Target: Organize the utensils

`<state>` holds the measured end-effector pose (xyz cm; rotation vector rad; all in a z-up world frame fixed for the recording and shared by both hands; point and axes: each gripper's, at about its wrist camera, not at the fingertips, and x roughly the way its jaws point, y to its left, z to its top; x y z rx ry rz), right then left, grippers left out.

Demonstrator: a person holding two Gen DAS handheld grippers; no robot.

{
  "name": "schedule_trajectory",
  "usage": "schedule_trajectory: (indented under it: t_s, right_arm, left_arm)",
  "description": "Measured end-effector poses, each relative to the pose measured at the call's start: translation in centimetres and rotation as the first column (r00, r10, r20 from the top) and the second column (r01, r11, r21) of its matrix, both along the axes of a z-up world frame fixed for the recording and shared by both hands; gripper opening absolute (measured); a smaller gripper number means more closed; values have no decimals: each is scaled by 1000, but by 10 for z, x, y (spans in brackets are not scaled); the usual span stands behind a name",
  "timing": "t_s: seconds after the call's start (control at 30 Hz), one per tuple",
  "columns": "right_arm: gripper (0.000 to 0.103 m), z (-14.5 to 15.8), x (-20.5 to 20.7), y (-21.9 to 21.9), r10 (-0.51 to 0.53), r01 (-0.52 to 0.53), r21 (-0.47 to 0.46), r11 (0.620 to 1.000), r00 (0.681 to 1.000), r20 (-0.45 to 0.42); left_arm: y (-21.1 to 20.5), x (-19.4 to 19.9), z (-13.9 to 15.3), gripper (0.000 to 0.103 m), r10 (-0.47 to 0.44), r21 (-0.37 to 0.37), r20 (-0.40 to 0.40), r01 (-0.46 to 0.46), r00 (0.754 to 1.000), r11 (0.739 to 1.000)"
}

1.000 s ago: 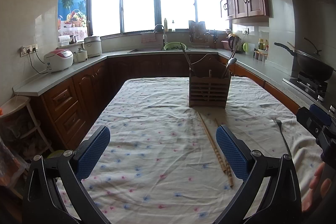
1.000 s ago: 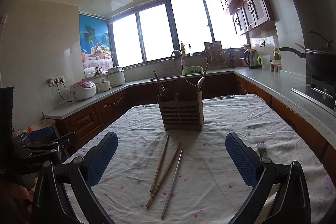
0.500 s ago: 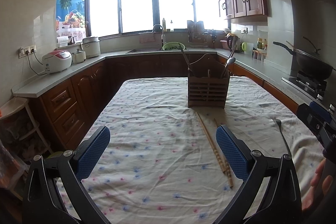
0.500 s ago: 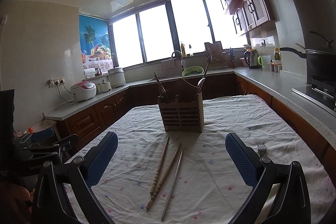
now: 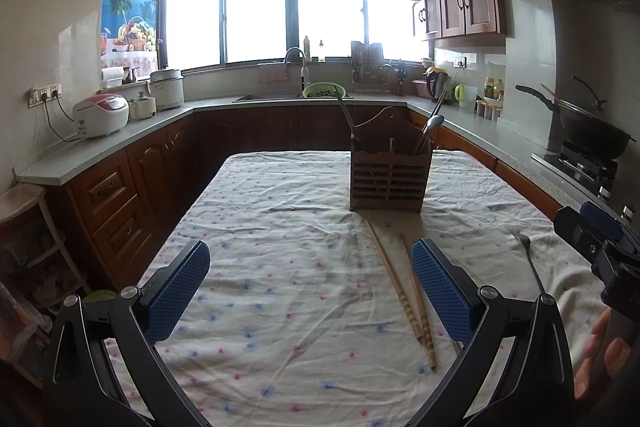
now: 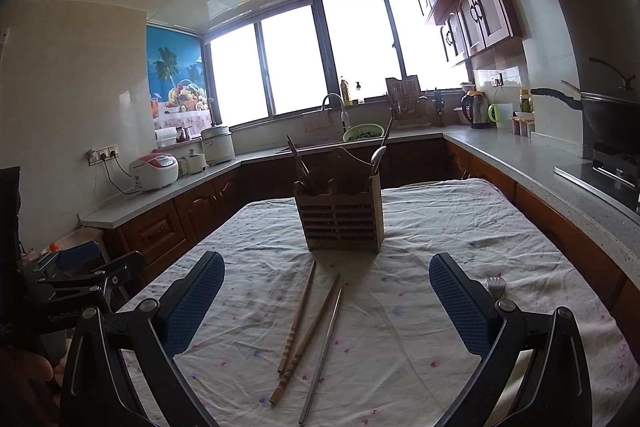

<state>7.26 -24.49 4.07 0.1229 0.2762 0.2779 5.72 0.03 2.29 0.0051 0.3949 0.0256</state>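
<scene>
A brown slatted utensil holder (image 5: 389, 181) (image 6: 340, 221) stands mid-table with a spoon and other utensils in it. Two wooden chopsticks (image 5: 404, 287) (image 6: 304, 327) and a metal chopstick (image 6: 323, 351) lie on the cloth in front of it. A metal fork (image 5: 528, 259) (image 6: 496, 285) lies to the right. My left gripper (image 5: 310, 293) is open and empty, above the near left part of the cloth. My right gripper (image 6: 326, 305) is open and empty, with the chopsticks lying between its fingers.
The table wears a white dotted cloth (image 5: 280, 227). Counters ring it: rice cookers (image 5: 102, 113) on the left, sink (image 5: 296, 95) at the back, wok on the stove (image 5: 588, 135) at the right. A stool (image 5: 24, 199) stands at the table's left.
Both grippers stay open. The views have shifted only slightly; the utensils have not moved.
</scene>
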Motion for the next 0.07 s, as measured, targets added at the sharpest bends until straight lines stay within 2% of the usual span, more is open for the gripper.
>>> schedule_trajectory:
  t_s: [0.07]
  right_arm:
    - [103, -1, 3, 0, 2, -2, 1, 1000, 1000, -4]
  left_arm:
    - [0, 2, 1, 103, -7, -2, 0, 7, 1000, 1000]
